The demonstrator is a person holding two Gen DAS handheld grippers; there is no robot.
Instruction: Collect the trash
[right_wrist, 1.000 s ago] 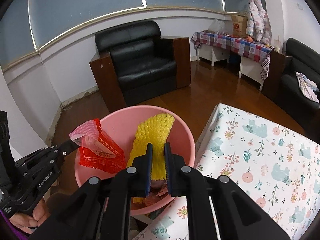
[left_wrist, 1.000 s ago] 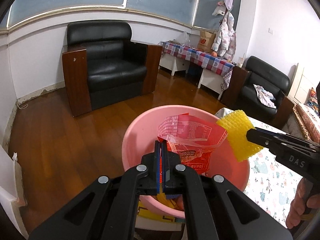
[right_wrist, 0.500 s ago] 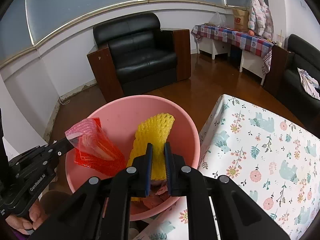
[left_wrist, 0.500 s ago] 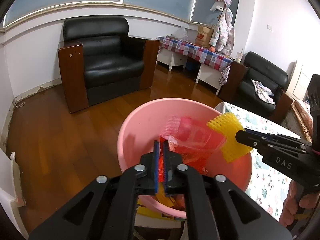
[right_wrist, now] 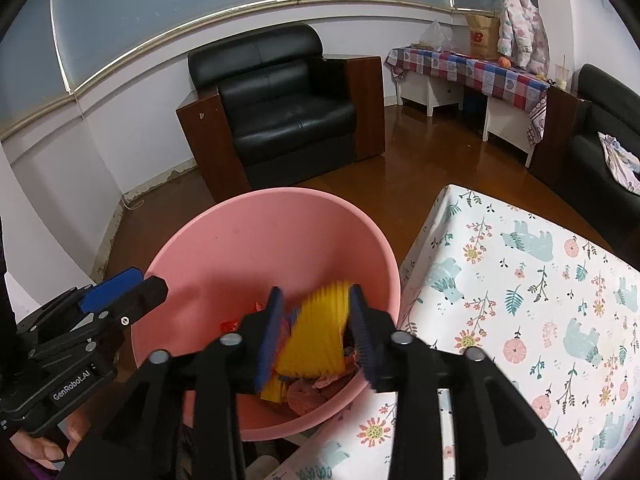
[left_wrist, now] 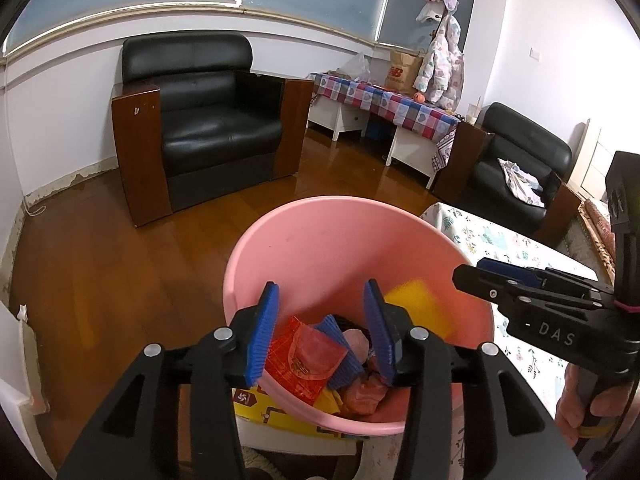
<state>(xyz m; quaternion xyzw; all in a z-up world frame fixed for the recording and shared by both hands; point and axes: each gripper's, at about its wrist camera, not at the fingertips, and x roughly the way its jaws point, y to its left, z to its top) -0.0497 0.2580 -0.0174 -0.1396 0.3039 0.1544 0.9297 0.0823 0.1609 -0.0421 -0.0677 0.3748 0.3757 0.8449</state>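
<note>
Both of your grippers hang over the pink basin [left_wrist: 280, 248], fingers opening: left gripper [left_wrist: 320, 332] spread above the red wrapper [left_wrist: 304, 364] lying inside, right gripper [right_wrist: 316, 332] letting the blurred yellow foam net [right_wrist: 320, 332] go. Risk: net snagging a ribbed pad, then dragging out over the table [right_wrist: 520, 300]

Pink basin [left_wrist: 304, 240] half clear above trash [left_wrist: 308, 360]; table [right_wrist: 520, 280] apparently alongside.
</note>
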